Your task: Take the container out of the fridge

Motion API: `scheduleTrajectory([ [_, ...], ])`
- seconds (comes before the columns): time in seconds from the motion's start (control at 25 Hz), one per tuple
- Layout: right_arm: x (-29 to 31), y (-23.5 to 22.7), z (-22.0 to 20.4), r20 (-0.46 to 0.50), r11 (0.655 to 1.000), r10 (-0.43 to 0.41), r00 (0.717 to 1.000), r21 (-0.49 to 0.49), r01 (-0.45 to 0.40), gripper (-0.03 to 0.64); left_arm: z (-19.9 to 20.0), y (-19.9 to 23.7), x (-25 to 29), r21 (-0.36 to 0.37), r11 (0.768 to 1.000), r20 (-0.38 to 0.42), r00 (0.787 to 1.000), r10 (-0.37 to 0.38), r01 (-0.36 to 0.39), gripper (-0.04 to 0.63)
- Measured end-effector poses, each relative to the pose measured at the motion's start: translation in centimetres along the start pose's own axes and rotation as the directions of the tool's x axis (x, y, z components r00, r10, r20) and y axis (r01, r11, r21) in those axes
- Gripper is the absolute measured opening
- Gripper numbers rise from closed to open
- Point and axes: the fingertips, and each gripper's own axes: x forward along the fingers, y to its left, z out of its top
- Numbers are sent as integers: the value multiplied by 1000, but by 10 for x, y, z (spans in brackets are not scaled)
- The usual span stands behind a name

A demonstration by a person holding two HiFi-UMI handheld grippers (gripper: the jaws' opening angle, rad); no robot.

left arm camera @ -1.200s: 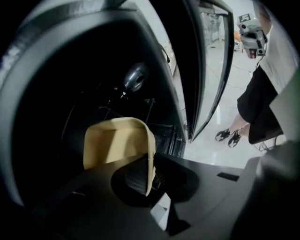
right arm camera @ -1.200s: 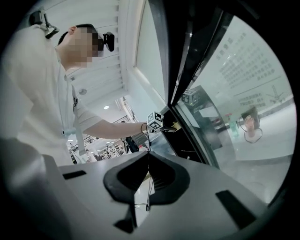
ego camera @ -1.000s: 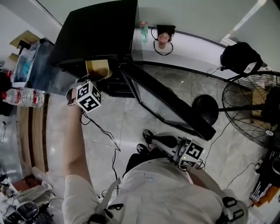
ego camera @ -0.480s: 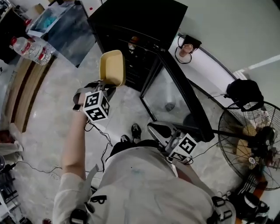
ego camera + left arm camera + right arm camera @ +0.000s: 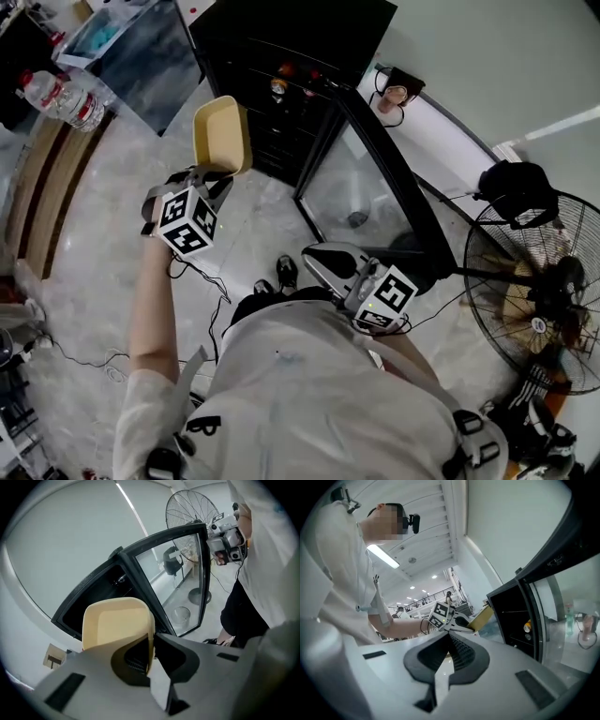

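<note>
Pale stone floor (image 5: pixel 84 234) in front of one black fridge (image 5: pixel 291 56) with its glass door (image 5: pixel 366 197) swung wide, and one container (image 5: pixel 220 136) out in the air.
I count one container, one fridge, two tools, one standing fan (image 5: pixel 534 300) and one water bottle (image 5: pixel 61 94) off to my left. The container is a pale yellow, shallow rectangular tub with rounded corners and a plain smooth inside. My left tool (image 5: pixel 150 653) is clamped on its side wall, one jaw inside the tub and one outside, so the tub stands up past the jaw tips, outside the fridge and just in front of its open shelves. My right tool (image 5: pixel 449 654) hangs low beside the door with its jaws closed together.
</note>
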Motion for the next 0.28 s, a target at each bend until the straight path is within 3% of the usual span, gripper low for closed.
scheduleTrajectory([
  [0.28, -11, -3, 1, -7, 999, -18, 1000, -44, 18, 14, 0, -11, 4, 29, 999, -25, 999, -19, 20, 29],
])
